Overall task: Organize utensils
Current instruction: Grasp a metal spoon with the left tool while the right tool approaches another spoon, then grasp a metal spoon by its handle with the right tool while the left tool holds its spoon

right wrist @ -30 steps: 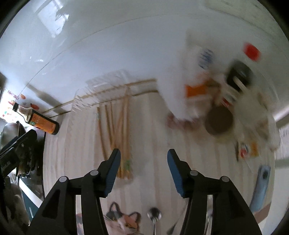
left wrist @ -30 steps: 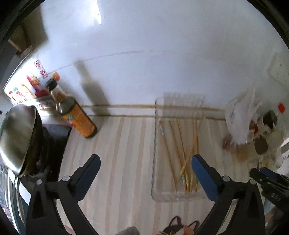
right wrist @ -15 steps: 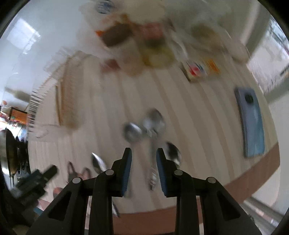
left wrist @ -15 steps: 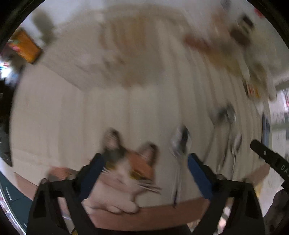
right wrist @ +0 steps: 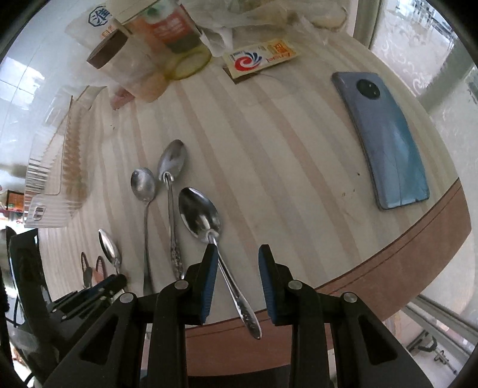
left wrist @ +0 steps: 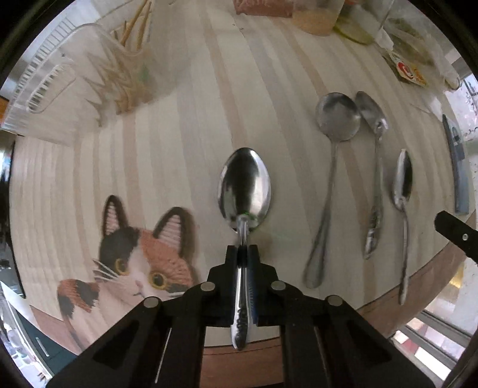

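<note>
Four spoons are seen on the striped table (left wrist: 185,125), and one of them is already gripped. The left gripper (left wrist: 245,249) is clenched on the handle of the leftmost spoon (left wrist: 245,185), just behind its bowl; the handle runs back between the pressed fingers and its end shows beyond the table's brown edge. This spoon is placed just right of the cat picture (left wrist: 140,253) printed on the table.

Further right of the cat picture, three more spoons are laid side by side with their bowls pointing away: a round-bowled spoon (left wrist: 337,116), a patterned-handle spoon (left wrist: 373,113) whose bowl touches the round one, and a small spoon (left wrist: 403,176) lying apart from both.

The right gripper (right wrist: 236,253) is held part-open astride the small spoon (right wrist: 200,213), whose handle is crossed at a slant between the blue pads. The left pad is met by the handle at its tip, while the right pad is kept clear of it, so no grip is made.

Beyond the cat picture, a clear ribbed tray (left wrist: 44,80) holding chopsticks (left wrist: 131,24) is seen. Far right of the cat picture, a blue smartphone (right wrist: 385,140) is laid face down near the table's edge. At the table's far side, a sauce packet (right wrist: 260,58) and plastic-wrapped jars (right wrist: 149,38) are gathered.
</note>
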`<state>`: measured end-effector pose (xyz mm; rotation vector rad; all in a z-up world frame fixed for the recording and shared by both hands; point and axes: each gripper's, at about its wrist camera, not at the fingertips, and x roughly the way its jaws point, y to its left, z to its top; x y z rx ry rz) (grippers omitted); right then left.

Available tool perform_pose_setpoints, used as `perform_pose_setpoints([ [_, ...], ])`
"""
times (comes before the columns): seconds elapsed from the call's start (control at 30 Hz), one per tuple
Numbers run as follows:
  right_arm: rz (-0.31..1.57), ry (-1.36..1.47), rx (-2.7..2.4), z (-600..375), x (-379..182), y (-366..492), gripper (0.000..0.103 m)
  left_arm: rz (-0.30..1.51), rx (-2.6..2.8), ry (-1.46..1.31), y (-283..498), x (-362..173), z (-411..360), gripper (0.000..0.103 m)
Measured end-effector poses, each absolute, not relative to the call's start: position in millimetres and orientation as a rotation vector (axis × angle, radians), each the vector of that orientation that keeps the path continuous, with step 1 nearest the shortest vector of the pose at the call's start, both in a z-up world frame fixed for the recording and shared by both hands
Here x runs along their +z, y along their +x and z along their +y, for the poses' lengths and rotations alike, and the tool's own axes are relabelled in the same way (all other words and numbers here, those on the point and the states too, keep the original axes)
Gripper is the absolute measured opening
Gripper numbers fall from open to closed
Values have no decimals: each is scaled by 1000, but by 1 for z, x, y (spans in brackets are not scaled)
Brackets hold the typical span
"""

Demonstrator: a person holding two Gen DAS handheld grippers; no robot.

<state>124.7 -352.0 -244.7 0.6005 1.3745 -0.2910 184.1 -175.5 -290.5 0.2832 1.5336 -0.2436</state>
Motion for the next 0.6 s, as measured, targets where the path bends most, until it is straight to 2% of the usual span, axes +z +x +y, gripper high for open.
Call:
perform_pose_setpoints([
  [0.27,1408,566,-220,-340,-257,137,30,1542,-120,231,205,-288,-122,4],
  [0.47,1478,362,-184,-311,-274,155,30,1552,-82,192,210,-285,-95,4],
  [0.5,1492,322,-182,-305,-275,158,28,1552,-82,189,211,-283,-93,4],
  [0.57,1502,206,-222,-295,-277,160,8,1548,-84,198,212,-282,-95,4],
  [0.6,1501,174,-234,-293,-278,160,8,1546,-87,202,212,-282,-95,4],
])
